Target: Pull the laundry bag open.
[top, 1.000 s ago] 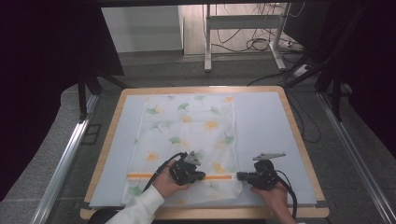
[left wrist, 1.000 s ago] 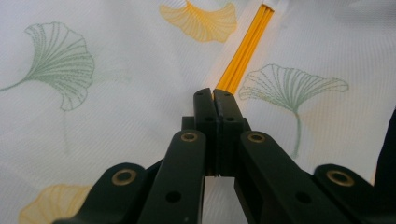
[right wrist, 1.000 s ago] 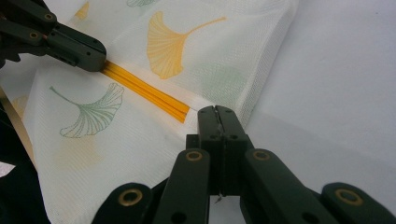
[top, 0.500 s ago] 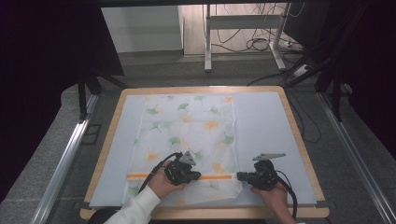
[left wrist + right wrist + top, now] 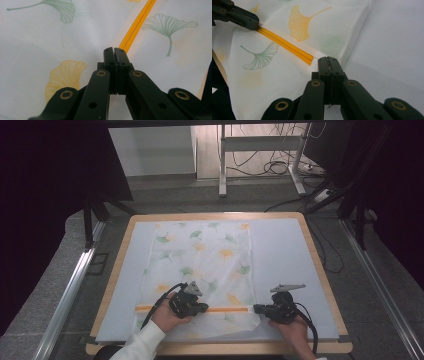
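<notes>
A white mesh bag (image 5: 200, 270) printed with green and yellow ginkgo leaves lies flat on the pale blue mat (image 5: 285, 255) of a wood-rimmed bench (image 5: 315, 255), its length running from twelve to six o'clock and its near end close to the bench's front edge. An orange zipper (image 5: 225, 309) crosses the bag from nine to three o'clock near that end.

The left claw (image 5: 202, 309), held in a white-sleeved hand (image 5: 167, 317), rests on the zipper line about midway across the bag. In the left gripper view its two black jaws stand pressed together, tips down on the mesh right at the orange zipper (image 5: 136, 25); whether they pinch the zipper or the cloth cannot be told.

The right claw (image 5: 257, 309), in the other hand (image 5: 292, 332), sits at the bag's right edge, at three o'clock from the left claw and pointing back toward it. In the right gripper view its jaws also stand fully closed, their tips meeting the mesh just beside the zipper's end (image 5: 309, 60), near the bag's corner; whether cloth is caught between them cannot be told. The left claw (image 5: 249, 22) appears farther along the same orange zipper, at ten o'clock in that view.
</notes>
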